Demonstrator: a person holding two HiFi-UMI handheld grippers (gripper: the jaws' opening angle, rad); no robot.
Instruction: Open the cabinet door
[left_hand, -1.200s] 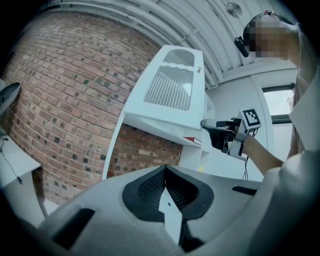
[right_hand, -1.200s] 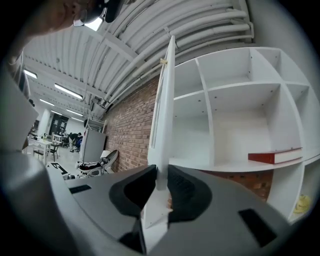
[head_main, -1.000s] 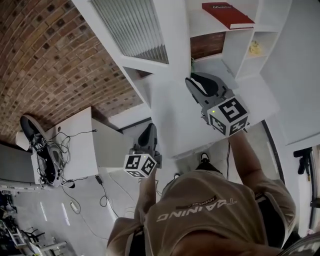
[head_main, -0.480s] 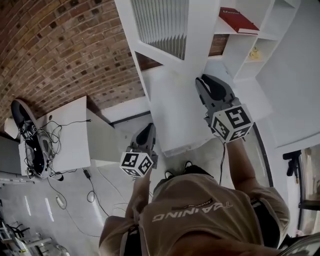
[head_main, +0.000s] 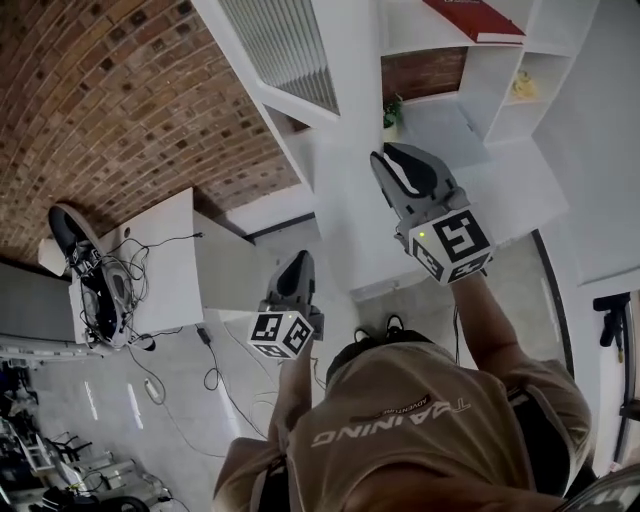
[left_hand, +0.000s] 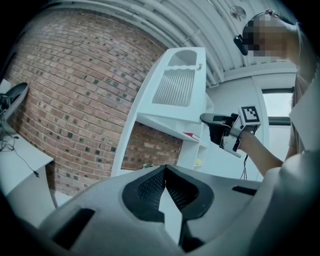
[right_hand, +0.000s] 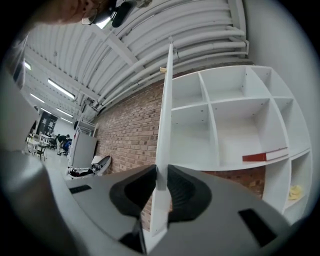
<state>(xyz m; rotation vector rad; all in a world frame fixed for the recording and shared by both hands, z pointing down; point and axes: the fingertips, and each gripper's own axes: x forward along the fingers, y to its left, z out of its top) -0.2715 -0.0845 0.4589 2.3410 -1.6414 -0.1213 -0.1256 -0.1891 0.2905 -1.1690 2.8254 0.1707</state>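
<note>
The white cabinet door (head_main: 345, 150), slatted in its upper part, stands swung out from the open shelves (head_main: 480, 90). My right gripper (head_main: 386, 162) is shut on the door's free edge (right_hand: 165, 125); its jaws have just been closing with that thin edge between the pads (right_hand: 150, 182). In the left gripper view the same door (left_hand: 175, 95) and the right gripper (left_hand: 207, 118) show ahead. My left gripper (head_main: 300, 258) hangs lower and to the left, off the door, shut with its tips (left_hand: 164, 169) touching and nothing held.
A red book (head_main: 475, 20) lies on a shelf, a yellow thing (head_main: 525, 88) sits in a lower compartment, and a small plant (head_main: 392, 110) stands behind the door. A brick wall (head_main: 120, 100) runs left. A white desk (head_main: 160, 270) with cables stands low left.
Both grippers have shifted a little sideways, the right one keeping its hold on the door's edge. The head view has swung about.
</note>
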